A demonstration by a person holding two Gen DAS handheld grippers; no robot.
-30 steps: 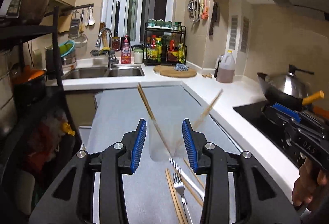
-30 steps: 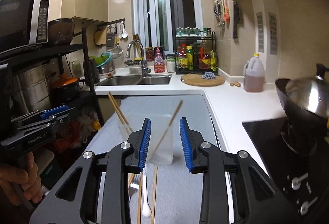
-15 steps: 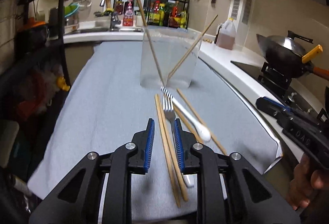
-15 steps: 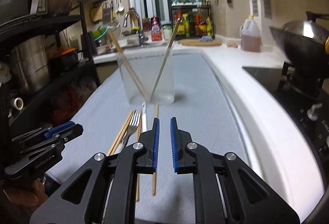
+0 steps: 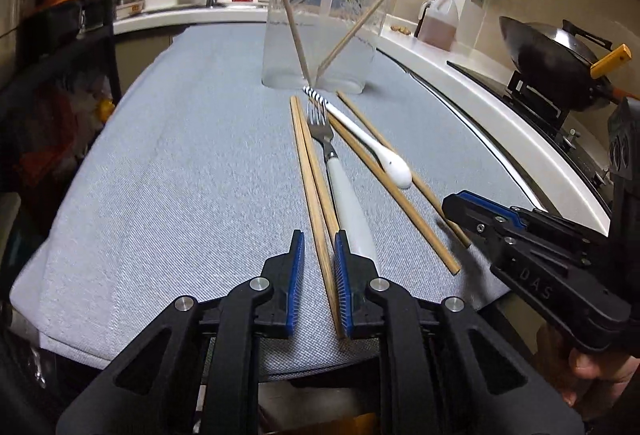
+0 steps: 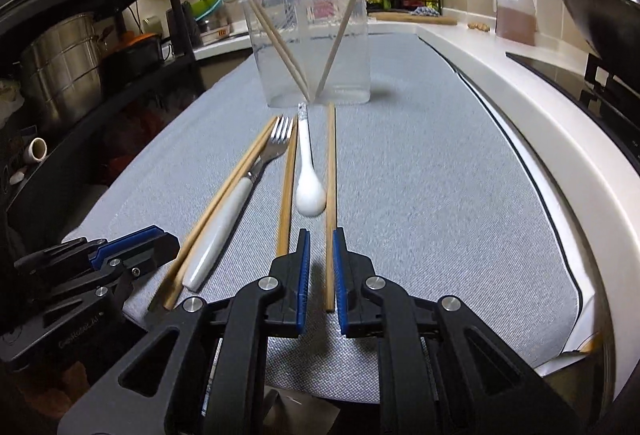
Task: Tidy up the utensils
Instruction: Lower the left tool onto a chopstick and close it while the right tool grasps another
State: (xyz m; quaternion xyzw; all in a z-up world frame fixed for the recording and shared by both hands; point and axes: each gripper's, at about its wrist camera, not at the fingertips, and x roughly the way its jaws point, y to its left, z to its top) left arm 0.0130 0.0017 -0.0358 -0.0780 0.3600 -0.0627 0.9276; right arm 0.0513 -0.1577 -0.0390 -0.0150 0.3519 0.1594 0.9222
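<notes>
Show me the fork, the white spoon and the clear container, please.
fork (image 5: pixel 320 131): left wrist view, metal head.
white spoon (image 6: pixel 309 193): right wrist view, bowl.
clear container (image 6: pixel 306 39): right wrist view, front wall.

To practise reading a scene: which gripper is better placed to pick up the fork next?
Left, probably. The left gripper, jaws closing around a chopstick, sits beside the fork handle; the right gripper straddles another chopstick beyond the spoon.
</notes>
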